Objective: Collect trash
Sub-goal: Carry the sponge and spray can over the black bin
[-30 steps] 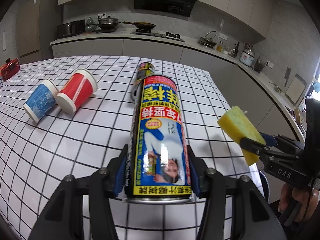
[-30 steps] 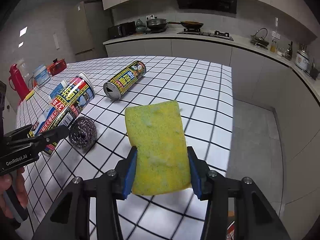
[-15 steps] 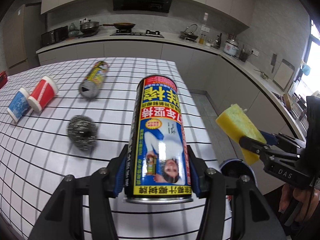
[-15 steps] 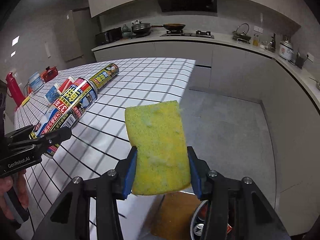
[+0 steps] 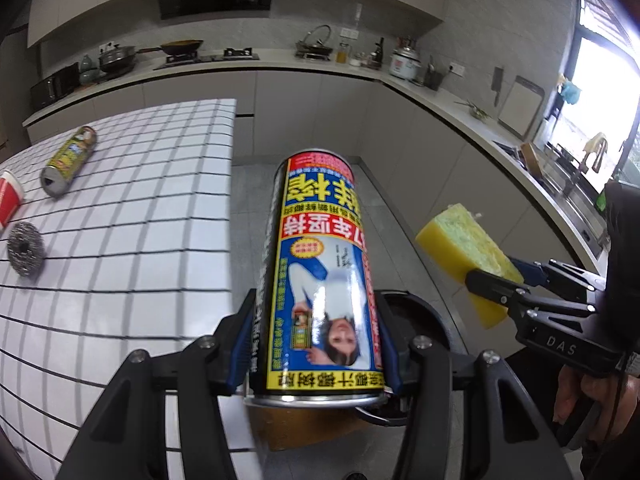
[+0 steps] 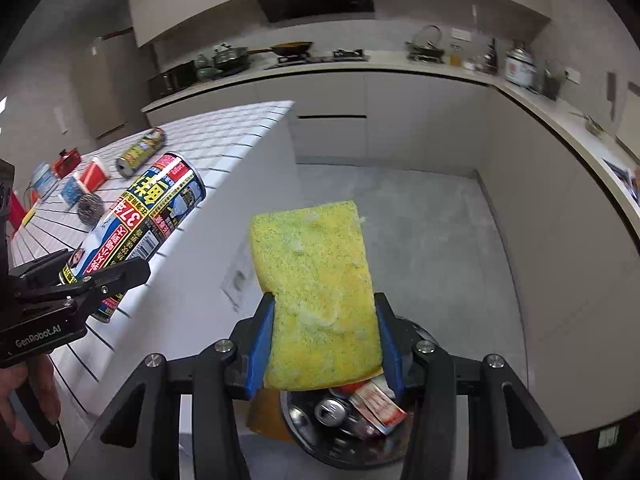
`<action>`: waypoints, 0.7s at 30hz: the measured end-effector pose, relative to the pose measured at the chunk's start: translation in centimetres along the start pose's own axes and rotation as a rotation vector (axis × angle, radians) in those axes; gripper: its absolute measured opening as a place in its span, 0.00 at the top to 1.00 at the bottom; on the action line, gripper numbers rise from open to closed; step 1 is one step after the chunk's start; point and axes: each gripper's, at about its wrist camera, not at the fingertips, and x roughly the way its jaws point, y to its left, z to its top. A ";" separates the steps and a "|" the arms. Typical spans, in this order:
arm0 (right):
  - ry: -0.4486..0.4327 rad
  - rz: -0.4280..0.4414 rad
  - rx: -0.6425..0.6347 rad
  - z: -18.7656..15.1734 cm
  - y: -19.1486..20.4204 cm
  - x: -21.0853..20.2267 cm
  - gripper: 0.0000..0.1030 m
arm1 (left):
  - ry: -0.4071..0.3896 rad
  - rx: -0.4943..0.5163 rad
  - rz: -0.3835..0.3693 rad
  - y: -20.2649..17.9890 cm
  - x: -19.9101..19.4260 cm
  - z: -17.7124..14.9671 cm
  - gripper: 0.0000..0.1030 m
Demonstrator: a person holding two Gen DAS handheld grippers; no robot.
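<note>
My left gripper [image 5: 316, 344] is shut on a tall printed can [image 5: 320, 276] and holds it in the air past the table's right edge; the can also shows in the right wrist view [image 6: 136, 232]. My right gripper [image 6: 324, 344] is shut on a yellow sponge [image 6: 316, 296], seen from the side in the left wrist view [image 5: 468, 256]. Below the sponge on the floor stands a round dark trash bin [image 6: 412, 452] holding cans and wrappers. Its rim shows beside the held can in the left wrist view [image 5: 424, 312].
On the white tiled table [image 5: 120, 240] lie a second can [image 5: 68, 160], a steel scourer [image 5: 25, 249], a red cup [image 5: 8, 200] and a blue cup [image 6: 73, 191]. Grey floor and kitchen counters lie beyond the table edge.
Both grippers have swung right, off the table and over the floor, each keeping its load. The trash bin has come into view under them.
</note>
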 end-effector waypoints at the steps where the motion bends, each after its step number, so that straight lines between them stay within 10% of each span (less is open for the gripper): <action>1: 0.007 -0.006 0.007 -0.5 -0.9 -0.1 0.52 | 0.006 0.003 -0.005 -0.6 0.3 -0.3 0.48; 21: 0.139 0.011 0.008 -9.6 -10.8 3.2 0.52 | 0.112 -0.021 0.016 -10.1 5.6 -7.2 0.48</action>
